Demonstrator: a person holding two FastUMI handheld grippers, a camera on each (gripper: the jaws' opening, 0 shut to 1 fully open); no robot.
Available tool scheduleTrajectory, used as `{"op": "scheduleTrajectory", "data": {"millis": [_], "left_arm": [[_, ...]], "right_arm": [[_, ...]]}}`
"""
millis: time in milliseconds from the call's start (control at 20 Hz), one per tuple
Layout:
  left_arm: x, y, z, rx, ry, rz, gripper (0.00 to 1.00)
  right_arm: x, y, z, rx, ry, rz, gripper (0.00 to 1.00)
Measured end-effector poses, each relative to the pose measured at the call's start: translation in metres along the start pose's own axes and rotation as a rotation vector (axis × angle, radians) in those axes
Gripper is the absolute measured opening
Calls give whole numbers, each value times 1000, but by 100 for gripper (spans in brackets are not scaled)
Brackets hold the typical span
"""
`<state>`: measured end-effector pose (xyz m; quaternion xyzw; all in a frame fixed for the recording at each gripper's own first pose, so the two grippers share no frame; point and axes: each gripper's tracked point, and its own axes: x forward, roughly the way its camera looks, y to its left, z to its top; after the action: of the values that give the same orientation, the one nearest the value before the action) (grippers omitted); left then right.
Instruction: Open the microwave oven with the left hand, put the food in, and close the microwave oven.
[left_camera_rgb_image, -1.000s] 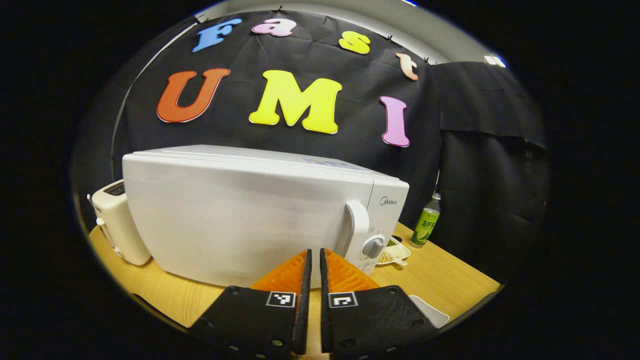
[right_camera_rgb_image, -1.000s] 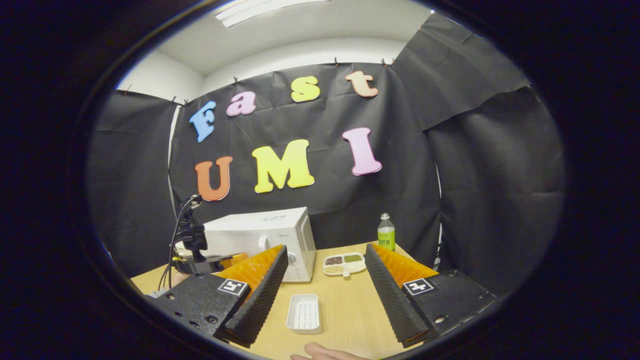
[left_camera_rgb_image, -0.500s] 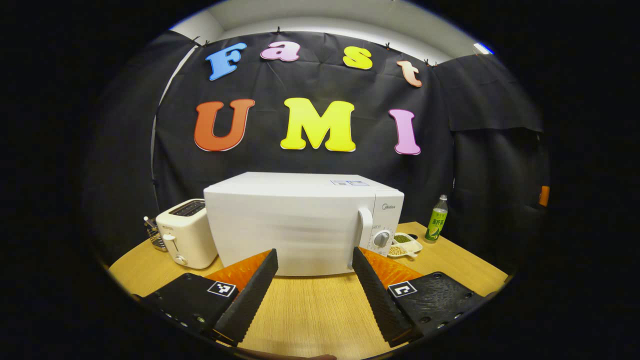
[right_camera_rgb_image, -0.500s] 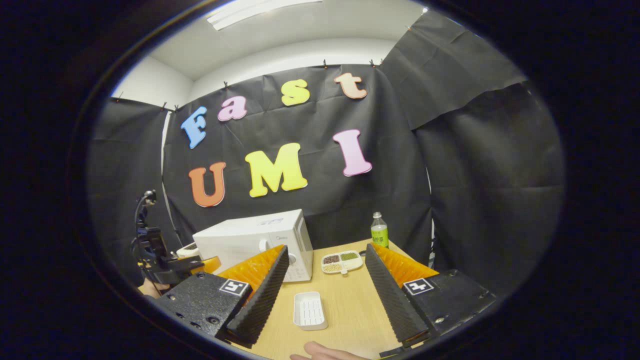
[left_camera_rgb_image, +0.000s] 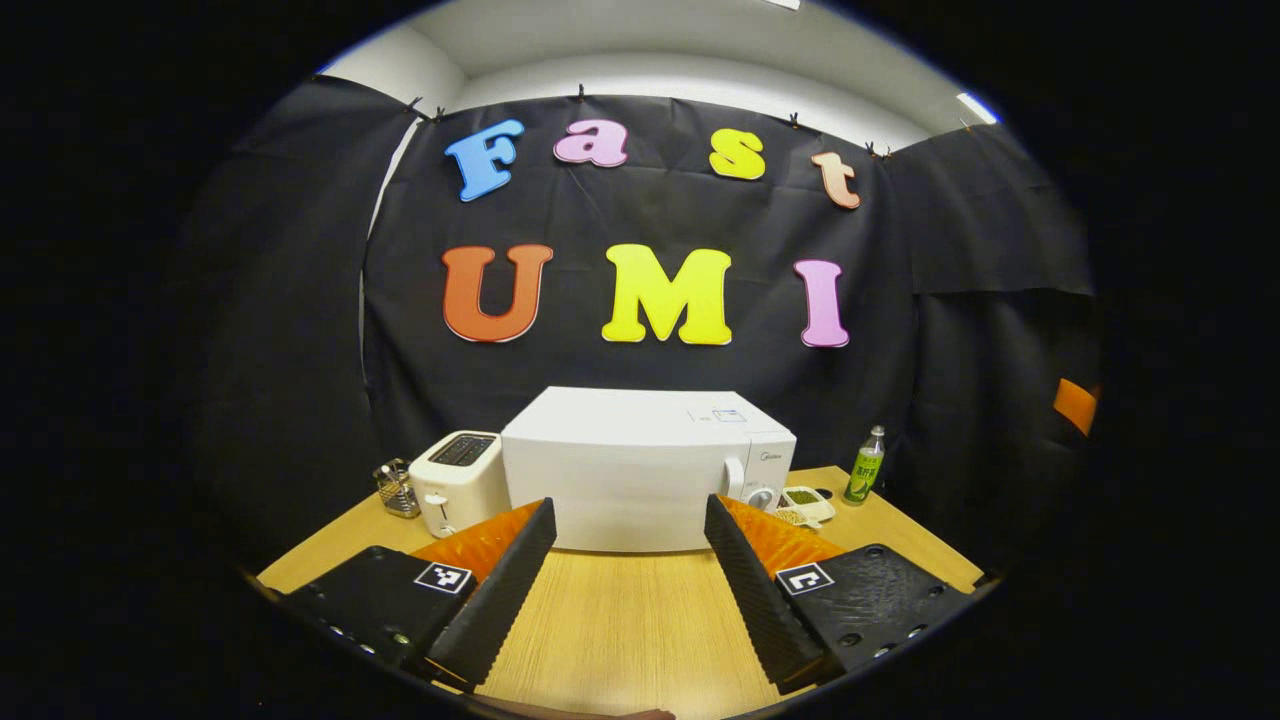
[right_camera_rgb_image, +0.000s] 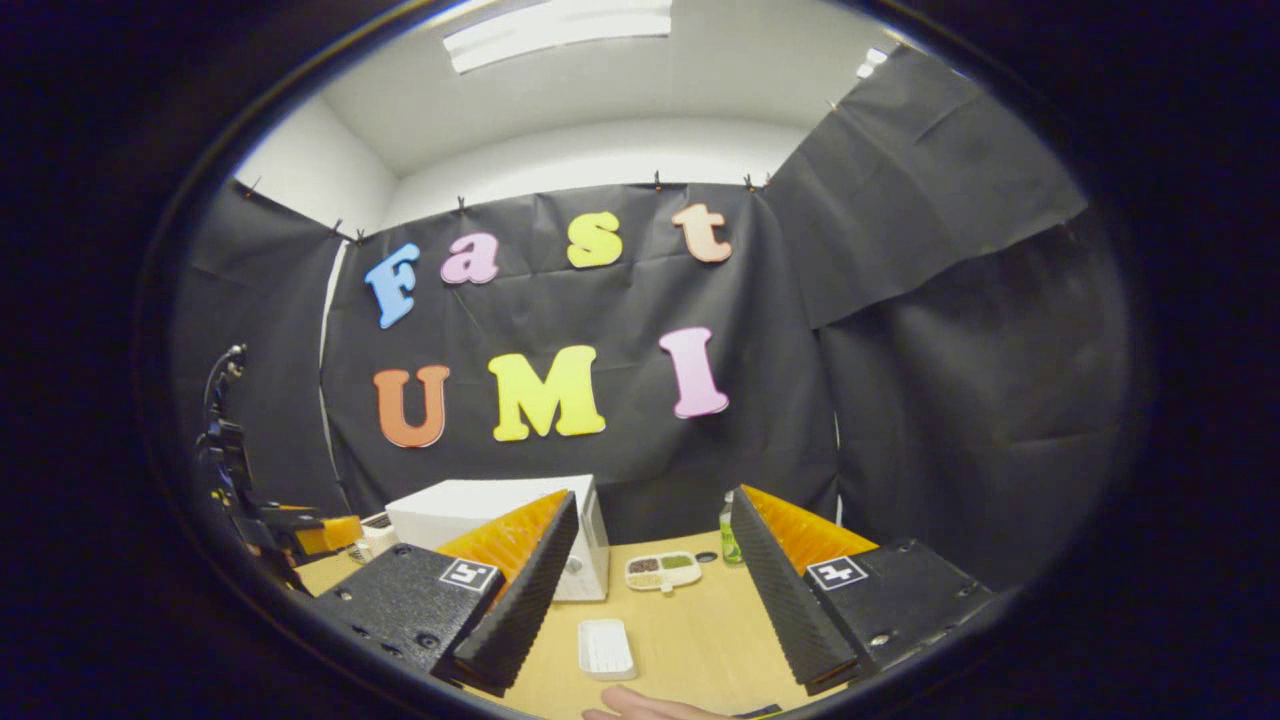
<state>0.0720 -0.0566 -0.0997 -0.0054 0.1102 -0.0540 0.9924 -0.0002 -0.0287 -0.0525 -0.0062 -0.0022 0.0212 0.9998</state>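
- We see the left gripper (left_camera_rgb_image: 628, 510) held level above the near part of the wooden table (left_camera_rgb_image: 620, 630), aimed straight at the microwave oven (left_camera_rgb_image: 645, 470); its fingers (left_camera_rgb_image: 500, 590) stand wide apart with nothing between them.
- In the right gripper view, the left gripper (right_camera_rgb_image: 320, 533) sits far off at the left edge, with its cables rising above it.
- The right gripper (right_camera_rgb_image: 650, 510) is also level over the near table edge, jaws wide and holding nothing, pointed toward the table's middle.
- A bare fingertip of the person's hand (right_camera_rgb_image: 640, 705) shows at the bottom of the right gripper view, on the table edge.
- The microwave oven stands at the back of the table against the black cloth, door shut, its handle (left_camera_rgb_image: 735, 478) and dial (left_camera_rgb_image: 760, 497) at the right end of the front.
- We see a divided dish of food (right_camera_rgb_image: 662, 570) just to the right of the microwave, holding several kinds of beans or grains.
- A white ridged tray (right_camera_rgb_image: 606, 648) lies near the front of the table, between the right gripper's fingers in its view and apart from the dish.
- A green bottle (left_camera_rgb_image: 866, 465) stands upright beyond the dish, near the cloth.
- A cream toaster (left_camera_rgb_image: 458, 482) sits just left of the microwave, with a small wire basket (left_camera_rgb_image: 397, 488) on its far left.
- Nothing lies between the left gripper and the microwave door.
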Motion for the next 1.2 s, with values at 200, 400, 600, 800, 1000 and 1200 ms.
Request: {"op": "scheduleTrajectory", "data": {"millis": [200,400,600,800,1000,1200], "left_arm": [[-44,13,46,18,-102,23,94],[-85,19,83,44,-192,46,94],[-115,9,96,62,-257,22,95],[-128,7,80,82,-282,58,95],[-128,0,49,57,-200,34,95],[-127,9,52,33,-202,46,96]], "right_arm": [[-24,14,36,-63,-75,-7,97],[-51,32,57,-91,-138,10,97],[-65,39,59,-69,-144,41,98],[-69,37,52,-28,-139,30,98],[-68,33,39,-8,-109,24,97],[-65,35,33,-36,-95,34,97]]}}
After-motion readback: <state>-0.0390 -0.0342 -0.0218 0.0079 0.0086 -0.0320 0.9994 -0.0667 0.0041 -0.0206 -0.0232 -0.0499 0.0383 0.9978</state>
